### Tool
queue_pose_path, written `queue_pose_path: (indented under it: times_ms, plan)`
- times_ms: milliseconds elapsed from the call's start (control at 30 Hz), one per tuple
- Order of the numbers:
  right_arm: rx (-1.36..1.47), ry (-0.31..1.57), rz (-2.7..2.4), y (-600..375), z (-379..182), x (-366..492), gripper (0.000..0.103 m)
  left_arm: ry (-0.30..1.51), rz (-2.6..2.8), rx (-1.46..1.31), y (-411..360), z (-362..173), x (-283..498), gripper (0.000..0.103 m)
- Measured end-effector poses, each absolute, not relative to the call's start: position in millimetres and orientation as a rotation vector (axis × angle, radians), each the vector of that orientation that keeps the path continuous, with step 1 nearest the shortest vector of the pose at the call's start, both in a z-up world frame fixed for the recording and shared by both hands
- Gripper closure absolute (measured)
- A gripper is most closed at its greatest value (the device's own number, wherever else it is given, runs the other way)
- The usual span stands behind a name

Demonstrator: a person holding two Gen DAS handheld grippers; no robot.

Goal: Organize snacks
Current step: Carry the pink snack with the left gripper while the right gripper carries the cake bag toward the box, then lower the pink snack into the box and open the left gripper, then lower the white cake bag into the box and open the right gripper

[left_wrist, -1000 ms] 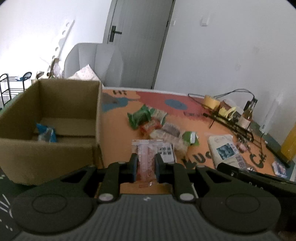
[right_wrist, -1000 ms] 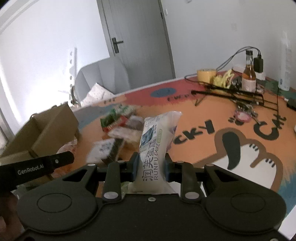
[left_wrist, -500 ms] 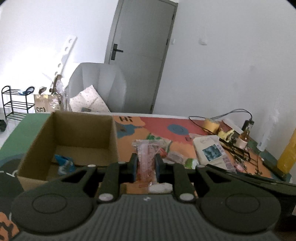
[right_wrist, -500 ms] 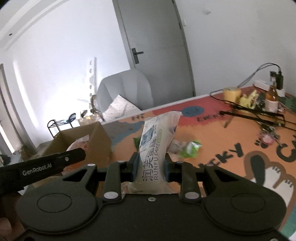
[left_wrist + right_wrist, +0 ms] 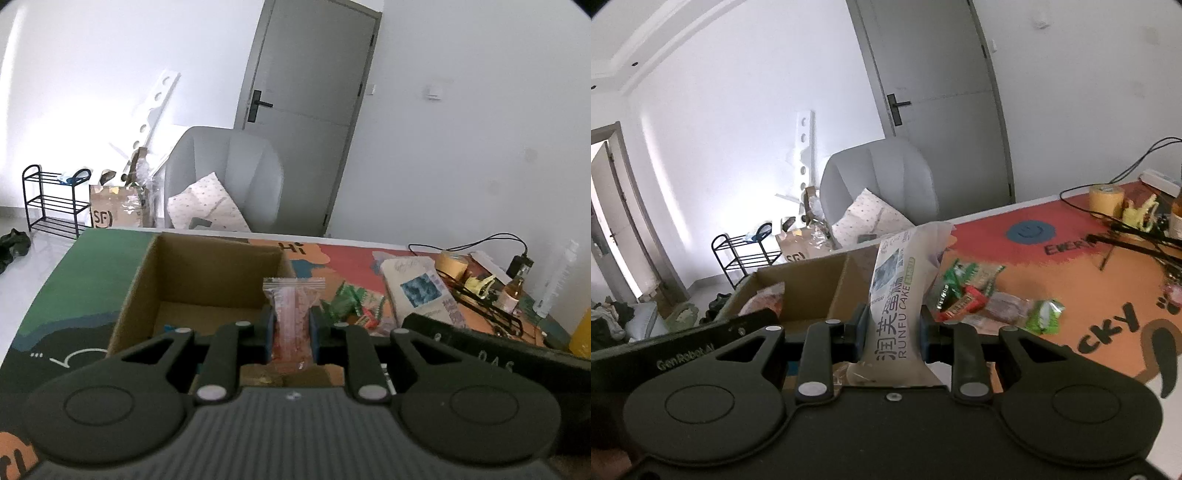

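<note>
My left gripper (image 5: 291,325) is shut on a clear packet of red snacks (image 5: 292,314) and holds it over the near right part of the open cardboard box (image 5: 207,273). My right gripper (image 5: 892,326) is shut on a white Runfu Cake bag (image 5: 901,280), held upright beside the box (image 5: 809,284). That bag also shows in the left wrist view (image 5: 417,291). A pile of loose snack packets (image 5: 975,295) lies on the orange mat right of the box, and shows in the left wrist view (image 5: 351,306).
A yellow tape roll (image 5: 1106,197), cables and a black wire rack (image 5: 484,299) with a bottle (image 5: 511,291) lie at the table's far right. A grey armchair (image 5: 225,177) and a shoe rack (image 5: 51,203) stand beyond the table.
Both grippers have risen and moved left toward the box, each still holding its packet. The left one went from in front of the pile to over the box.
</note>
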State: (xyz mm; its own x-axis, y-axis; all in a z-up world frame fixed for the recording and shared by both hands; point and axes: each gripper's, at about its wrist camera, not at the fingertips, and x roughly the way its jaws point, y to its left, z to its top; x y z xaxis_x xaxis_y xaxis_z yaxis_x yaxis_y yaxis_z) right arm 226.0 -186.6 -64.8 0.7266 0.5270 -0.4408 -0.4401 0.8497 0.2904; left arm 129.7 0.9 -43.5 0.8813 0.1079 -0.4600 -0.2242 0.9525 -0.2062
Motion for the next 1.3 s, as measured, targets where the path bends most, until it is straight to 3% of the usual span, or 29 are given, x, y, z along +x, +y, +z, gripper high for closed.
queue_pose_path:
  times_ms: [500, 667, 900, 1067, 1200, 1300]
  plan:
    - [0.195, 0.529, 0.567, -147, -59, 239, 0.077, 0.529, 0.154, -0.255, 41, -51, 148, 0.084]
    - [0.208, 0.536, 0.583, -135, -60, 243, 0.077, 0.538, 0.170, -0.248, 51, -49, 147, 0.079]
    - [0.252, 0.539, 0.644, -119, -59, 248, 0.076, 0.521, 0.198, -0.267, 63, -43, 139, 0.052]
    - [0.273, 0.504, 0.660, -122, -55, 245, 0.043, 0.509, 0.212, -0.270, 66, -40, 138, 0.029]
    - [0.301, 0.515, 0.626, -138, -55, 245, 0.037, 0.503, 0.191, -0.260, 58, -38, 138, 0.017]
    - [0.305, 0.521, 0.589, -151, -56, 243, 0.033, 0.501, 0.174, -0.232, 48, -39, 139, 0.014]
